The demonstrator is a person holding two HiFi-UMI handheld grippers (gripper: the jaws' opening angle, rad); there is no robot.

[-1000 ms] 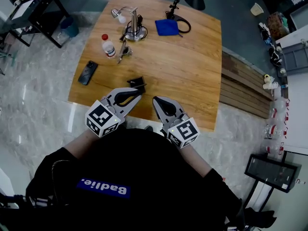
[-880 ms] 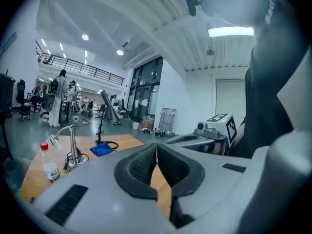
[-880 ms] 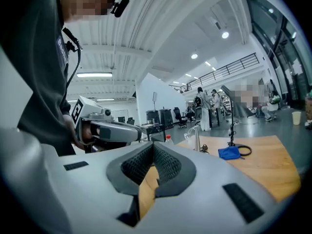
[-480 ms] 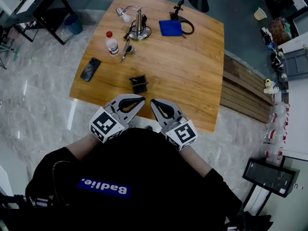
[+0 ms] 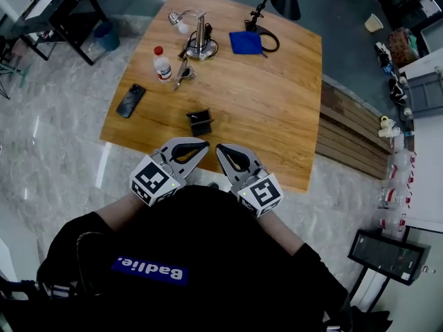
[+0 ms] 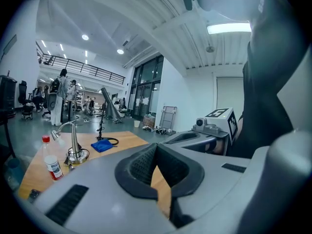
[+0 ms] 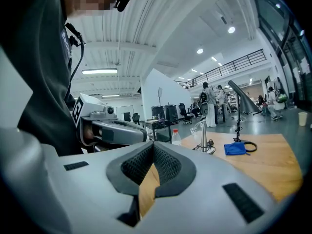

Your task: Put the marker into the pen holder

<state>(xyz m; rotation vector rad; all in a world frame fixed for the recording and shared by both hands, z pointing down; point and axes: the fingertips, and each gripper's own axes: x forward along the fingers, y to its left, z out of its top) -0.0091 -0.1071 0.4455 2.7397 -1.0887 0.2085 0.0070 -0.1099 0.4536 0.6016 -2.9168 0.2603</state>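
**Both grippers closed and empty at the table's near edge**

The left gripper (image 5: 205, 144) and the right gripper (image 5: 220, 148) were held side by side over the near edge of the wooden table (image 5: 277, 95), close to the person's chest. In each gripper view the jaws met at their tips with nothing between them. The black pen holder (image 5: 199, 121) stood on the table just beyond the grippers, apart from both. The marker could not be picked out with certainty. Farther off and to the left, a slim object (image 5: 181, 72) lay beside a red-capped bottle (image 5: 162, 64). A phone (image 5: 129, 101) lay near the left edge and a blue cloth (image 5: 244, 41) toward the far side.
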